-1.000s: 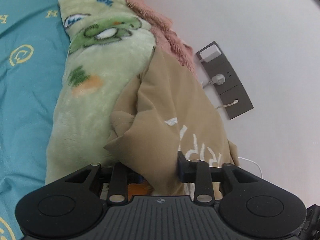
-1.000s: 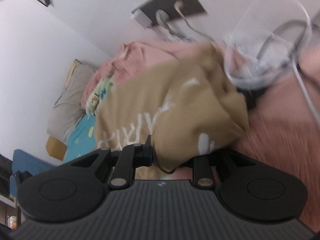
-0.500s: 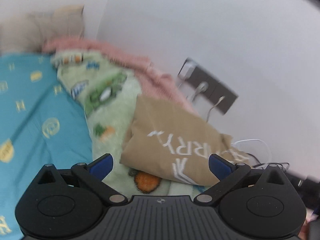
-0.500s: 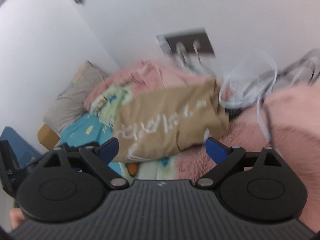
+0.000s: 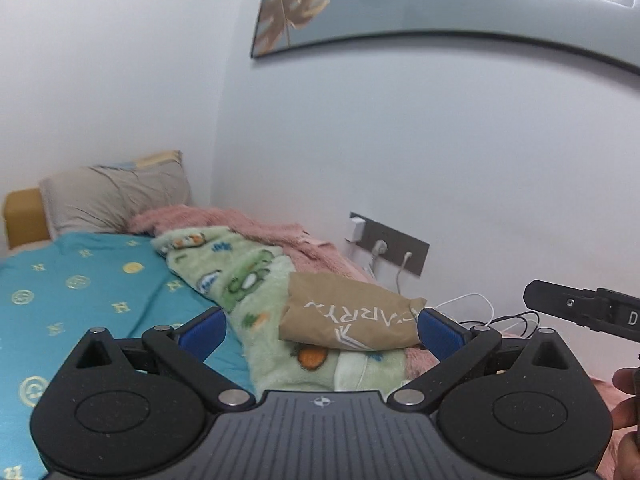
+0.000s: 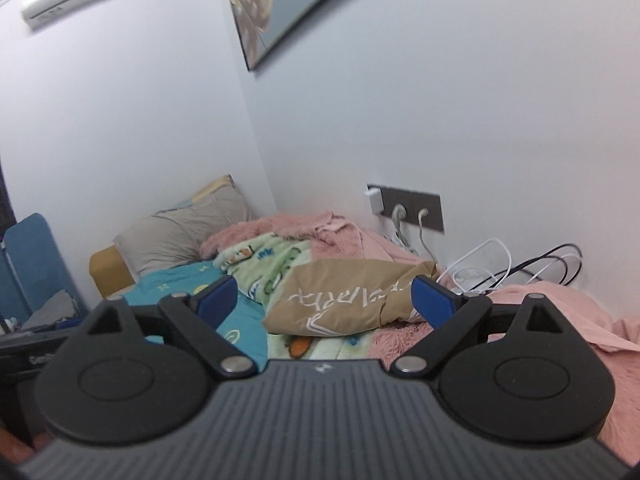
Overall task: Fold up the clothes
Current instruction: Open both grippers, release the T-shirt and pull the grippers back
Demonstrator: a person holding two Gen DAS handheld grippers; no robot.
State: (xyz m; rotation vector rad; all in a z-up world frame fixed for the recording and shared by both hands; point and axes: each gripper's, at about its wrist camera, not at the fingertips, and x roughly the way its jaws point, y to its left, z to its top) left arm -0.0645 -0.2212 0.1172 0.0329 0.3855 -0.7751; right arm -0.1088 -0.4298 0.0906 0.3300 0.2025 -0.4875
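Left wrist view: left gripper (image 5: 319,330) with its blue-padded jaws spread wide, nothing between them. Beyond lies a tan shirt (image 5: 350,318), folded into a loose bundle with white lettering, resting on a green cartoon blanket (image 5: 256,280) on the bed (image 5: 80,296), close to the wall. It looks light, soft and floppy; a pinch at a corner or folded edge would likely hold best.

Right wrist view: right gripper (image 6: 325,298), jaws also spread and empty, both having just been opening. The shirt (image 6: 340,300) sits apart from them, beside a pink blanket (image 6: 560,312) and some cables (image 6: 500,264).
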